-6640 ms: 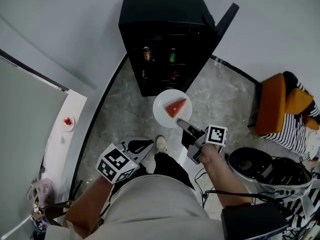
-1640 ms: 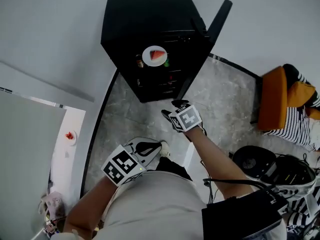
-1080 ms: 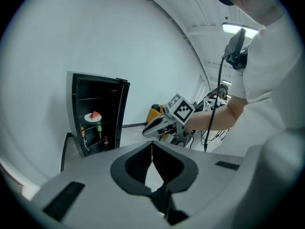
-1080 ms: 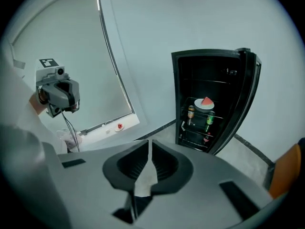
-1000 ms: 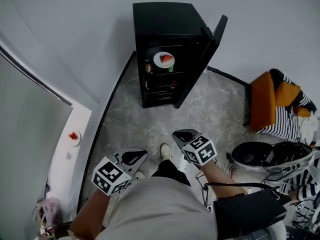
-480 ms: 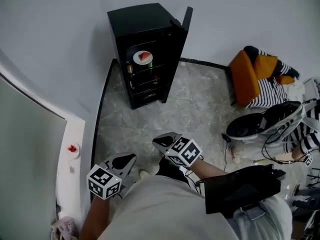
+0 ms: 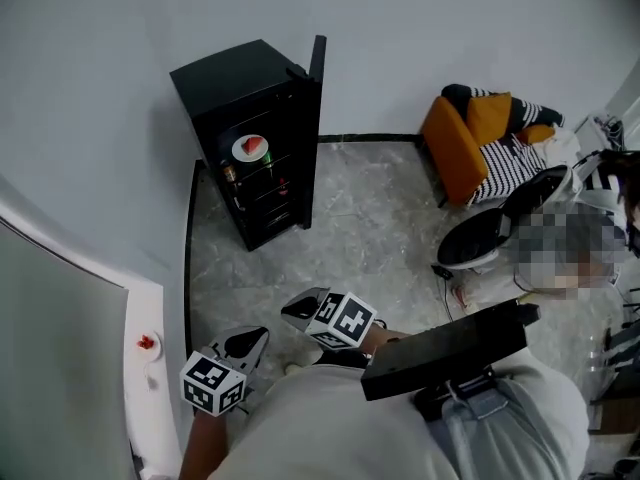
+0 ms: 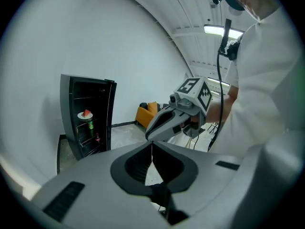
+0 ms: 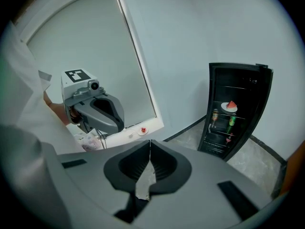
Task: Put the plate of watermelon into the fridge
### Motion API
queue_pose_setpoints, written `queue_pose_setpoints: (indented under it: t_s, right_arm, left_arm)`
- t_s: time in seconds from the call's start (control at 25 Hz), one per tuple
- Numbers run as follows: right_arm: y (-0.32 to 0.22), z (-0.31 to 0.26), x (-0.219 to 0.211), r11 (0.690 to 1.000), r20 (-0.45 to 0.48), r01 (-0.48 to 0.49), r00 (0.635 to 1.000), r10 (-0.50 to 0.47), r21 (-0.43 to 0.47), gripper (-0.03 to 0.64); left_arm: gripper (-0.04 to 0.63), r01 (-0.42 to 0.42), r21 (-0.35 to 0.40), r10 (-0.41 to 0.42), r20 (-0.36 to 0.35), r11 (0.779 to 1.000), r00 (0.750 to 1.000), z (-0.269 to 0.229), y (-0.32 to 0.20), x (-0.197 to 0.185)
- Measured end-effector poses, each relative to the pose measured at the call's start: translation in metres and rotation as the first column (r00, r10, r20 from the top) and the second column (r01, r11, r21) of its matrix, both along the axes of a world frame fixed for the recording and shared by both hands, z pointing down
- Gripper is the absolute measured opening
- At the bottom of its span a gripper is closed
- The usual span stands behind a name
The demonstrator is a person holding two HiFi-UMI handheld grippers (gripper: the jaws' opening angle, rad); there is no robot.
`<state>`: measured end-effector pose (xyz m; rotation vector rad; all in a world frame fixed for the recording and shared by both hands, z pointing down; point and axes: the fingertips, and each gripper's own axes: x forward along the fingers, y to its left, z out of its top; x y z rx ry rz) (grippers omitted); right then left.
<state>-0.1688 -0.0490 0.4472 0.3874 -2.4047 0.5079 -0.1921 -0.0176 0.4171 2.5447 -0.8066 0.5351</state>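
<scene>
The left tool (image 7: 258,334) and the right tool (image 7: 290,311) are both clenched on nothing, each with its jaws pressed together at the tips. They are held near each other, low in front of the person. The plate of watermelon (image 7: 250,149) sits on the top shelf inside the black fridge (image 7: 225,73), well ahead of both tools and touched by neither. The fridge door (image 7: 317,78) stands open. Drinks (image 9: 231,122) stand on the shelf under the plate. Off to the left tool's left, a small dish (image 7: 147,343) holding something red rests on a white ledge (image 7: 150,408).
</scene>
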Motion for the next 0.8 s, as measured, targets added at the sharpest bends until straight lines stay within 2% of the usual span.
queue_pose_setpoints:
  t_s: [0.44,0.8]
  right_arm:
    - [0.01,-0.01,0.003,0.999,0.008,0.025,1.0,-0.025,0.032,0.015]
    - [0.011,-0.012,0.022,0.999,0.015,0.004,1.0,-0.004,0.053,0.015]
  left_arm:
    - [0.012,0.001,-0.01,-0.001,0.001,1.0,1.0,0.005,0.007,0.006]
    - [0.012,0.002,-0.016,-0.002,0.0,1.0,1.0,0.006,0.012,0.017]
